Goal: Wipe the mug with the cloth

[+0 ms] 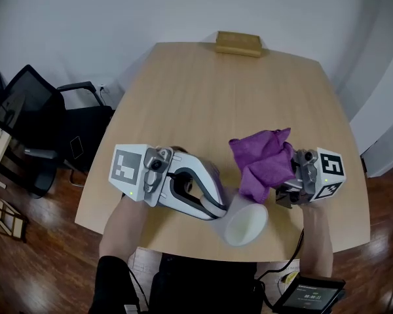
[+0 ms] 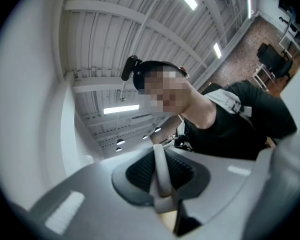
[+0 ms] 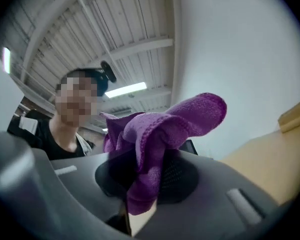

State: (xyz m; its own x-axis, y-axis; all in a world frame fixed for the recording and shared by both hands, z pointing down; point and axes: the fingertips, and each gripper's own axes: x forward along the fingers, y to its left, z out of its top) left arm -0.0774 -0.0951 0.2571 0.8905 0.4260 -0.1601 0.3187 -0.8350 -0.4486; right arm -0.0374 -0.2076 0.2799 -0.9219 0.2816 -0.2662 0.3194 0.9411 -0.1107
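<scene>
In the head view the white mug [image 1: 244,222] hangs tilted over the table's near edge, its mouth turned toward me. My left gripper [image 1: 224,208] is shut on it. In the left gripper view a thin white strip of the mug [image 2: 160,170], its handle or rim, is pinched between the pads, and the mug's white wall [image 2: 25,109] fills the left side. My right gripper [image 1: 283,187] is shut on the purple cloth [image 1: 262,157], which bunches just above the mug and seems to touch it. The cloth [image 3: 160,129] sticks up out of the right gripper [image 3: 142,186].
The light wooden table [image 1: 216,103] lies below both grippers. A tan box [image 1: 238,43] sits at its far edge. A black office chair [image 1: 42,126] stands at the left on the wooden floor. A small screen device [image 1: 311,296] hangs at the lower right.
</scene>
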